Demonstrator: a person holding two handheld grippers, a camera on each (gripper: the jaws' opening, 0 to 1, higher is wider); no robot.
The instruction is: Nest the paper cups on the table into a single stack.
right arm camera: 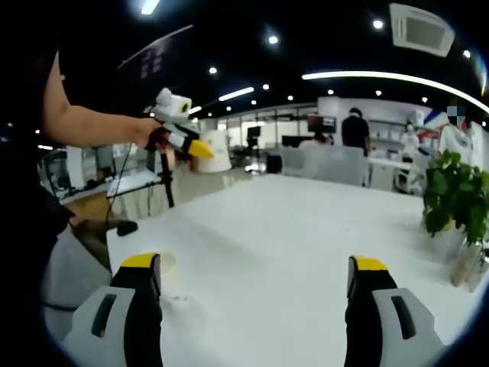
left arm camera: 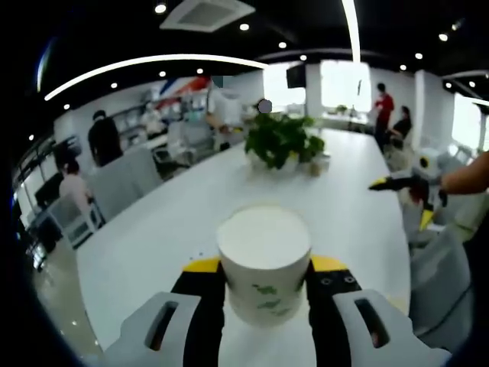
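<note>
Holding now: the left claw point(left arm camera: 263, 287) pinches a white paper cup point(left arm camera: 264, 264) with green marks between its two jaws, lifted above the white table point(left arm camera: 153, 245).
Other claw: the right claw point(right arm camera: 256, 294) is spread wide with nothing in it, over the table.
Done so far: one cup is picked up.
Left to do: I think this cup needs dropping into another cup. I cannot tell where the other cups are.
Nearby: a leafy plant point(left arm camera: 281, 141) sits far past the cup.

White paper cup point(left arm camera: 264, 262) (green print) — upright, between left claw point(left arm camera: 264, 284) jaws — above table point(left arm camera: 153, 245).
</note>
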